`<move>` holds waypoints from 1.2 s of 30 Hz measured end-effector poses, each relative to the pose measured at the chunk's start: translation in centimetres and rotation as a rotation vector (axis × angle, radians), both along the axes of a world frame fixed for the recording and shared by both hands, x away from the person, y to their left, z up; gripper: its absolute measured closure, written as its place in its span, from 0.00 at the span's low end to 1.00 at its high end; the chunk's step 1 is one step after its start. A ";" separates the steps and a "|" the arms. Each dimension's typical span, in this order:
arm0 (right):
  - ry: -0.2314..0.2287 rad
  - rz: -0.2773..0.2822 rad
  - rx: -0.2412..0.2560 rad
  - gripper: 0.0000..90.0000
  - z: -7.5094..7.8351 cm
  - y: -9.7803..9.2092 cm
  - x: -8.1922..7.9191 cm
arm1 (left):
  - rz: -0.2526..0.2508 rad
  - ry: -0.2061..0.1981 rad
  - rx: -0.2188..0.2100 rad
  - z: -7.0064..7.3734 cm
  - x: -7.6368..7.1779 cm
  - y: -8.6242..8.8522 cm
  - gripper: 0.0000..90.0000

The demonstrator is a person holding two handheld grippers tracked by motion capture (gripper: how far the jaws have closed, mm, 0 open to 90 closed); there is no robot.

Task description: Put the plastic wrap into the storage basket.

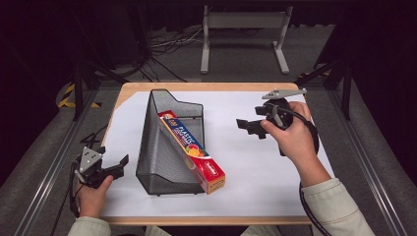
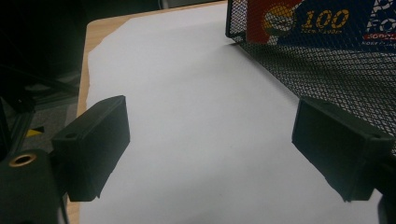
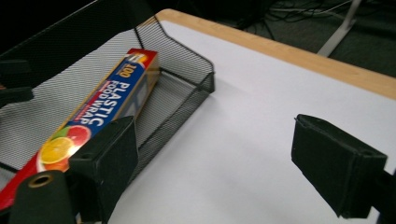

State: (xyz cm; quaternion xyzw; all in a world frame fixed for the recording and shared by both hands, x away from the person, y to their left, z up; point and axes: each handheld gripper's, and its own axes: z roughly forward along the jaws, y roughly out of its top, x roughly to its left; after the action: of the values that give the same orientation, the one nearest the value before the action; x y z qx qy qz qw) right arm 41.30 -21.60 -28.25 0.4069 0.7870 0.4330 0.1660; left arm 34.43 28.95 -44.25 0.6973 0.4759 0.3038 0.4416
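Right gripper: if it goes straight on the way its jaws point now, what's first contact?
Probably the black mesh basket, at its low front wall. The right gripper points left across the white sheet, jaws open and empty, with only bare sheet between. The plastic wrap box lies inside, behind that mesh. Height is hard to judge.

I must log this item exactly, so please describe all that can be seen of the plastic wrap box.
The plastic wrap box is a long, slim carton, seemingly cardboard, blue and red with citrus pictures and the print "100 PLASTIC FOOD WRAP". It looks closed. It lies slanted in the black mesh basket, leaning along the basket's right wall, its near end jutting past the low front edge. Both grippers are apart from it.
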 end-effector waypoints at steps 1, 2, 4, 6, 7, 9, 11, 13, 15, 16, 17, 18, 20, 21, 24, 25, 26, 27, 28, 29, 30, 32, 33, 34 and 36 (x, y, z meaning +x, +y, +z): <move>-0.007 -0.005 -0.008 0.17 0.0 -0.4 0.1 | 0.000 0.002 0.001 0.0 0.0 0.0 0.13; -0.014 -0.011 -0.006 0.17 0.0 -0.9 0.1 | -0.001 0.002 0.001 0.0 0.0 0.0 0.13; -0.019 -0.021 -0.003 0.17 -0.1 -1.9 0.2 | -0.002 0.002 -0.001 0.0 0.0 0.1 0.13; -0.021 -0.035 0.003 0.17 -0.2 -2.7 0.3 | -0.002 0.001 0.000 0.0 0.0 0.1 0.13; -0.017 -0.044 0.003 0.17 -0.2 -3.2 0.3 | -0.002 0.001 -0.001 0.0 0.0 0.1 0.13; -0.016 -0.056 0.000 0.17 -0.3 -3.8 0.4 | -0.002 0.001 -0.001 0.0 0.0 0.0 0.13; -0.023 -0.066 -0.006 0.17 -0.4 -4.6 0.6 | -0.004 0.001 -0.001 0.0 0.0 0.0 0.13; -0.037 -0.071 -0.015 0.17 -0.3 -5.3 0.7 | -0.008 -0.001 -0.001 0.0 0.0 0.1 0.13; -0.045 -0.078 -0.014 0.16 -0.3 -6.1 0.9 | -0.010 -0.002 -0.003 0.0 0.0 0.1 0.13; -0.046 -0.081 -0.014 0.16 -0.4 -6.4 0.9 | -0.008 -0.003 -0.009 0.0 0.0 0.1 0.13; -0.045 -0.084 -0.012 0.16 -0.4 -6.8 1.0 | -0.009 -0.003 -0.010 0.0 0.0 0.1 0.13; -0.044 -0.087 -0.010 0.16 -0.5 -7.1 0.9 | -0.009 -0.003 -0.011 0.0 -0.1 0.1 0.13; -0.048 -0.088 -0.013 0.16 -0.6 -7.5 1.0 | -0.010 -0.004 -0.012 0.0 -0.1 0.1 0.13; -0.048 -0.088 -0.016 0.15 -0.7 -7.9 1.0 | -0.010 -0.003 -0.011 0.0 -0.1 0.1 0.13; -0.095 -0.096 -0.048 0.14 -1.1 -9.2 1.0 | -0.011 -0.003 -0.011 0.0 -0.1 0.1 0.13; -0.109 -0.091 -0.052 0.14 -1.2 -9.6 1.0 | -0.011 -0.004 -0.011 0.0 -0.1 0.1 0.13; -0.118 -0.084 -0.051 0.13 -1.4 -10.1 1.0 | -0.012 -0.004 -0.011 0.0 -0.1 0.1 0.13; -0.125 -0.082 -0.052 0.13 -1.6 -10.5 1.0 | -0.012 -0.004 -0.012 0.0 -0.1 0.1 0.13; -0.130 -0.081 -0.059 0.13 -1.8 -10.8 1.0 | -0.013 -0.003 -0.012 0.0 -0.1 0.1 0.13; -0.131 -0.079 -0.062 0.13 -2.1 -11.1 1.0 | -0.016 -0.003 -0.009 0.0 -0.1 0.1 0.13; -0.130 -0.076 -0.069 0.12 -2.4 -11.4 0.9 | -0.015 -0.001 -0.011 0.0 -0.1 0.0 0.13; -0.133 -0.071 -0.084 0.12 -2.9 -11.8 0.9 | -0.015 -0.001 -0.012 0.0 -0.1 0.0 0.13; -0.130 -0.070 -0.088 0.12 -3.2 -12.0 0.9 | -0.015 -0.001 -0.011 0.0 -0.1 0.0 0.13; -0.122 -0.069 -0.089 0.12 -3.4 -12.2 0.8 | -0.016 -0.001 -0.012 0.0 -0.1 0.0 0.13; -0.113 -0.079 -0.093 0.12 -4.1 -12.5 0.8 | -0.017 -0.001 -0.013 0.0 -0.1 0.0 0.13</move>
State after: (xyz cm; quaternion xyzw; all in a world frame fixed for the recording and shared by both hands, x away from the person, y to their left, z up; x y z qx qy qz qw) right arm 42.06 -34.12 -32.35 0.4043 0.7791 0.4112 0.2460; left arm 34.35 28.95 -44.23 0.6984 0.4717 0.2974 0.4487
